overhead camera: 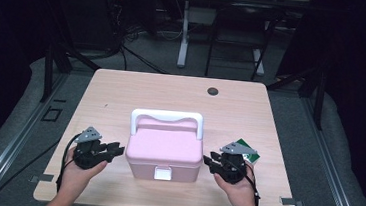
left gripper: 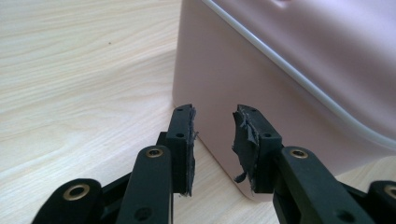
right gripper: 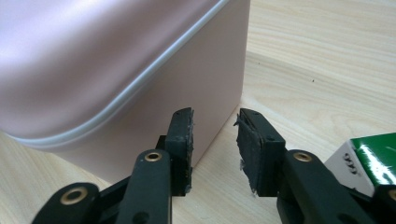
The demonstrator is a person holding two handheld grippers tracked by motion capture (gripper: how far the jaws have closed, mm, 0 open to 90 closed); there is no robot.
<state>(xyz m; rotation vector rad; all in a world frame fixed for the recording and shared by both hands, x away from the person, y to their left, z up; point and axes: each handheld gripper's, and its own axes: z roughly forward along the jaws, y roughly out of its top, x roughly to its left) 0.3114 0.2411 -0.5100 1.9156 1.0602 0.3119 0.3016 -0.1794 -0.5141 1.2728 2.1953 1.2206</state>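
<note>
While pink plastic lidded box with white handle [overhead camera: 165, 149] is sitting closed at near-centre of pale wooden table [overhead camera: 121, 92], contents hidden, I am holding my left gripper [overhead camera: 116, 151] and right gripper [overhead camera: 207, 161] beside its sides, jaws partly parted, gripping nothing. Green-and-white carton [overhead camera: 248, 150] is lying by right hand.

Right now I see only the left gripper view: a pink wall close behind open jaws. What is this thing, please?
Observer: A pink box, lid closed, with a white handle at its far side.
Operator: Where is the other gripper?
Observer: The right gripper is at the box's opposite side, jaws open, nothing between them.
Operator: Is anything else nearby?
Observer: A small green and white carton lies beside the right gripper, on the side away from the box.
</note>
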